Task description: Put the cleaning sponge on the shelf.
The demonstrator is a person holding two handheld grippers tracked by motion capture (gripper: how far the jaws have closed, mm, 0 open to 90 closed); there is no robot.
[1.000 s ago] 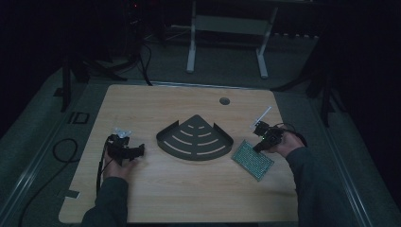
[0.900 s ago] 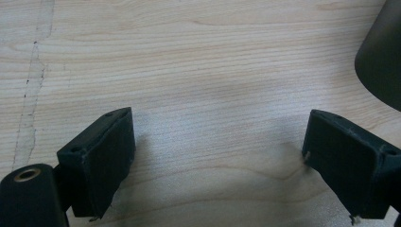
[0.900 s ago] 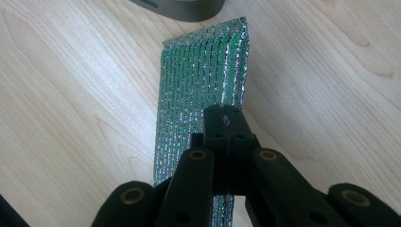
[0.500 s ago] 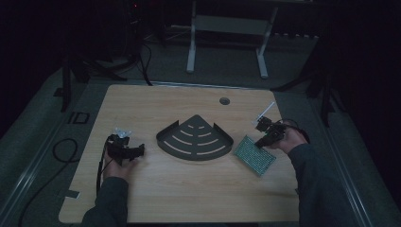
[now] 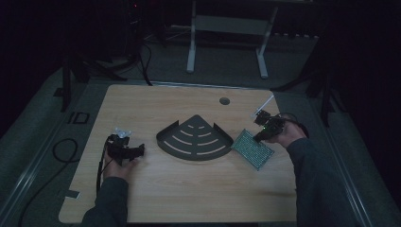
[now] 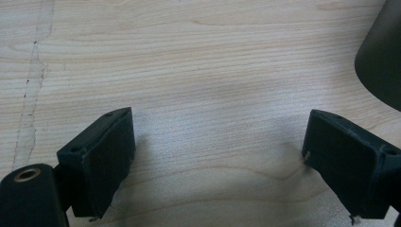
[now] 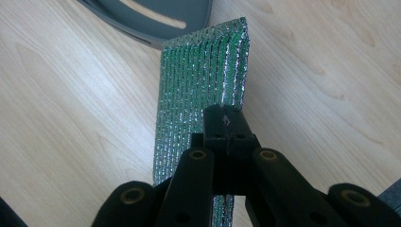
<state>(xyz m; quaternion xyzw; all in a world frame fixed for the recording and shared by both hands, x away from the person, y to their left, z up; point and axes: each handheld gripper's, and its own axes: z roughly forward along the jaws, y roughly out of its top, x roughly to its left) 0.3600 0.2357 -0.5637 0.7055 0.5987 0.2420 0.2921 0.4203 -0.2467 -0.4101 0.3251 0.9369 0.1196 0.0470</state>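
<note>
A green glittering mesh pad (image 5: 252, 149) hangs tilted just right of a dark fan-shaped slotted tray (image 5: 195, 138) in the middle of the wooden table (image 5: 189, 198). My right gripper (image 5: 260, 136) is shut on the pad's near edge. In the right gripper view the jaws (image 7: 226, 118) pinch that edge, and the pad (image 7: 203, 71) stands on edge with its far corner by the tray (image 7: 156, 19). At the table's left my left gripper (image 5: 138, 151) rests open, pointing toward the tray. Bare wood lies between its jaws (image 6: 217, 161), and the tray's rim (image 6: 383, 61) shows at the upper right.
A round cable hole (image 5: 224, 100) sits near the table's far edge. White legs of another stand (image 5: 191, 42) rise behind the table. A black cable (image 5: 59, 151) loops on the floor at the left.
The right hand has risen a little with the green pad, lifting its gripped edge off the table. The left hand and gripper have stayed where they were.
</note>
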